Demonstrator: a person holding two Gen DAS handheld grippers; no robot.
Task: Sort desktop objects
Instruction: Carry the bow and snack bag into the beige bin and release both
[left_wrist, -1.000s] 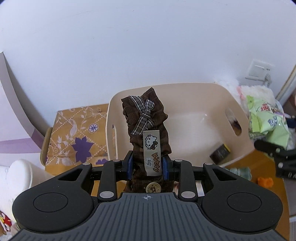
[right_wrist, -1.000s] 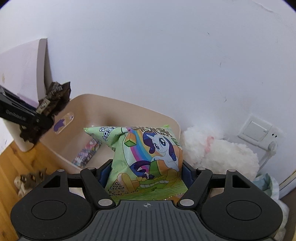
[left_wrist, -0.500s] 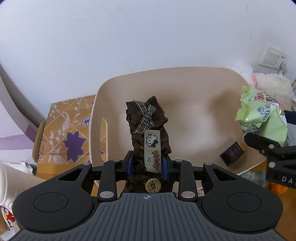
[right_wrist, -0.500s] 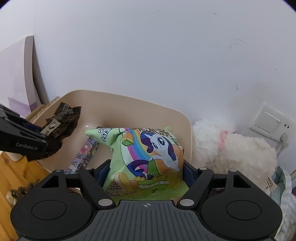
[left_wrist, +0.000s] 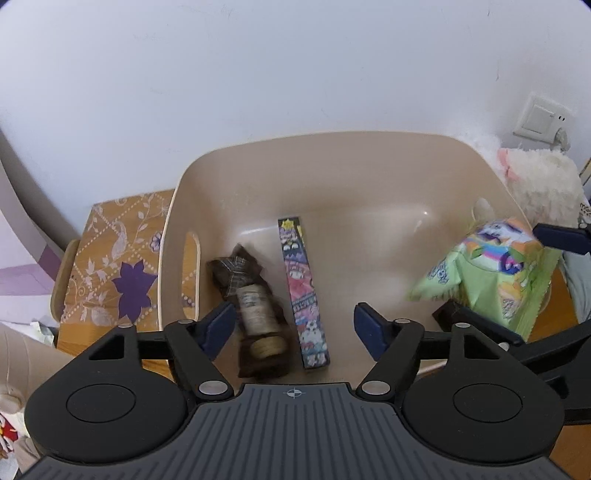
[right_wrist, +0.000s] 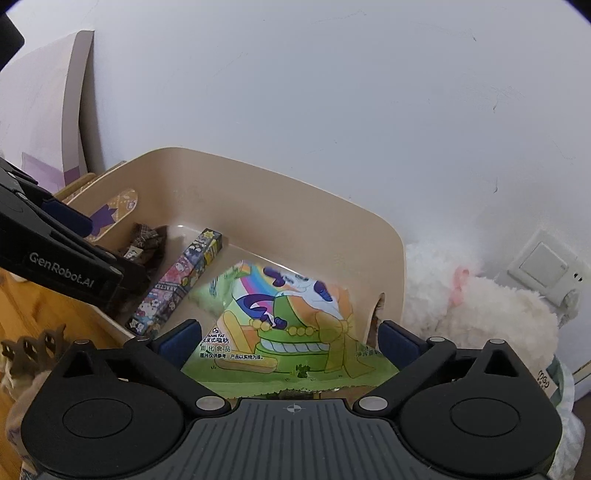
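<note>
Jaws just opened wide, brown pouch (left_wrist: 255, 306) and snack bag (right_wrist: 291, 317) loose between them

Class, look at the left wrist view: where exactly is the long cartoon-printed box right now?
The long cartoon-printed box lies on the floor of the beige bin, just right of the brown bow clip and left of the green snack bag.

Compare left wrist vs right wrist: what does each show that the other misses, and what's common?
Left wrist only: the left gripper head-on, jaws just opened, clear of the brown bow pouch lying in the bin, and the floral box beside it.

Right wrist only: the right gripper head-on, jaws just opened, with the green snack bag loose between them, and the brown clips on the desk.

Both: beige bin, cartoon box, plush toy, wall switch.
</note>
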